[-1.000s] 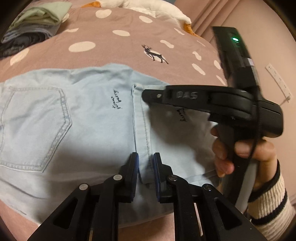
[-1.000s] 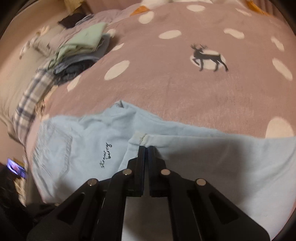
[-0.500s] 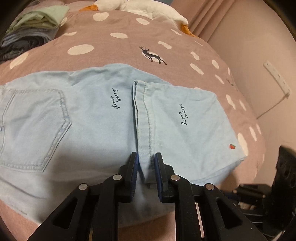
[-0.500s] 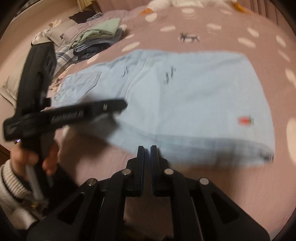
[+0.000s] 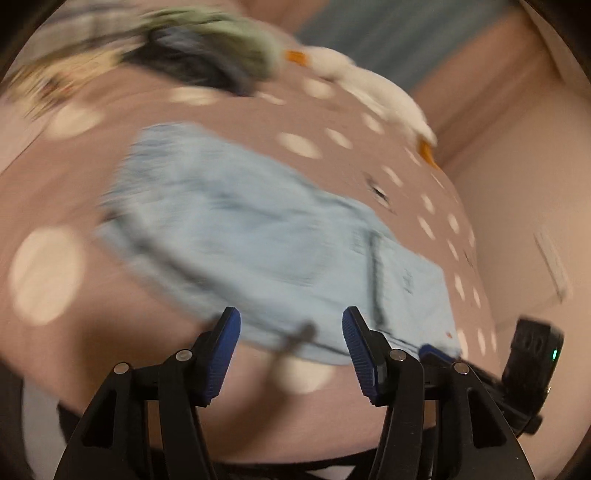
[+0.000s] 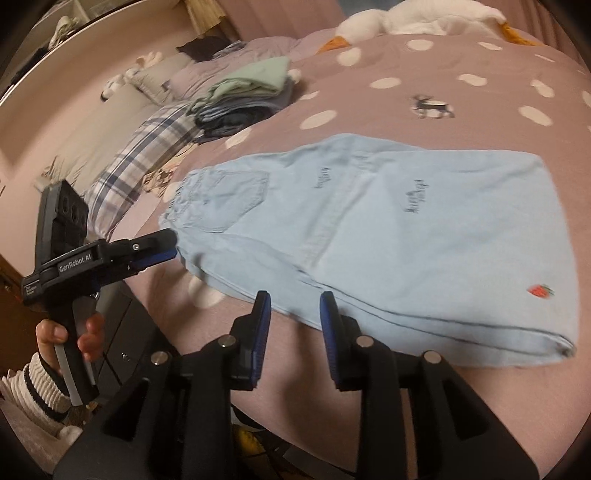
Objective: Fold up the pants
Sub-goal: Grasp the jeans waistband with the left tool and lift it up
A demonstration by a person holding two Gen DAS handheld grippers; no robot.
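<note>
Light blue denim pants [image 6: 388, 229] lie folded on a mauve dotted bedspread [image 6: 480, 96], legs laid over the seat, back pocket at the left, a small strawberry mark at the right. They also show, blurred, in the left wrist view [image 5: 266, 251]. My right gripper [image 6: 294, 314] is open and empty, just short of the pants' near edge. My left gripper [image 5: 291, 332] is open and empty, also at the near edge; in the right wrist view its fingers [image 6: 155, 251] sit by the waistband corner.
A stack of folded clothes [image 6: 251, 92] and a plaid cloth [image 6: 147, 155] lie at the back left of the bed. A white plush goose [image 6: 406, 18] lies at the far edge. A pink wall [image 5: 535, 203] is on the right.
Both grippers have let go of the folded leg and opened. Both pulled back to the near edge; the left one swung left toward the waistband, its view now blurred.
</note>
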